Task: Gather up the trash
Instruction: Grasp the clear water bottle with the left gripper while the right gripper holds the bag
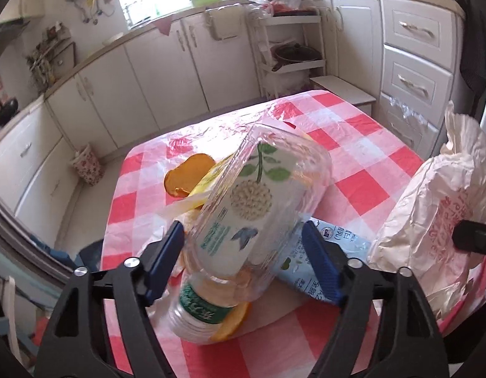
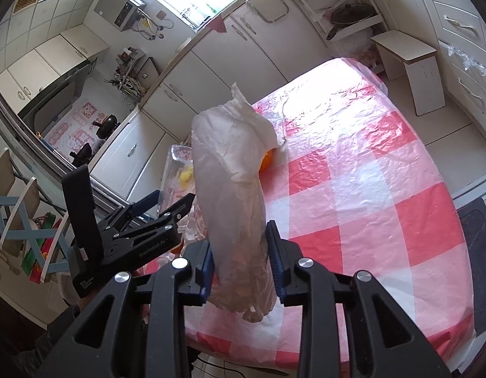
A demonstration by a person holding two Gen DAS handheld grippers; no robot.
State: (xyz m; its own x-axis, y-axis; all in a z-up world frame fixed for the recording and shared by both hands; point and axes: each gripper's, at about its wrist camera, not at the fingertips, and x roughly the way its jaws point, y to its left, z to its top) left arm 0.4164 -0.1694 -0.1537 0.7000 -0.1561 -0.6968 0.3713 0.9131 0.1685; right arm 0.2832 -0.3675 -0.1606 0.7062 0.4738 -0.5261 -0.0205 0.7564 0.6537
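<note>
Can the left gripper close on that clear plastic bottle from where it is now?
Probably yes: the bottle already lies between the left gripper's fingers, nothing blocking, though contact isn't clear.

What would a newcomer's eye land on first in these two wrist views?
The crumpled clear plastic bottle with its green-leaf label, tilted between the left tool's blue pads over orange peels near the table's edge. Next, the wrinkled white plastic bag held upright in the right tool, above the red-and-white checked tablecloth.

Left tool (image 1: 243, 245) angled downward, jaws parted wide; right tool (image 2: 240, 264) angled downward, jaws clamped narrow
</note>
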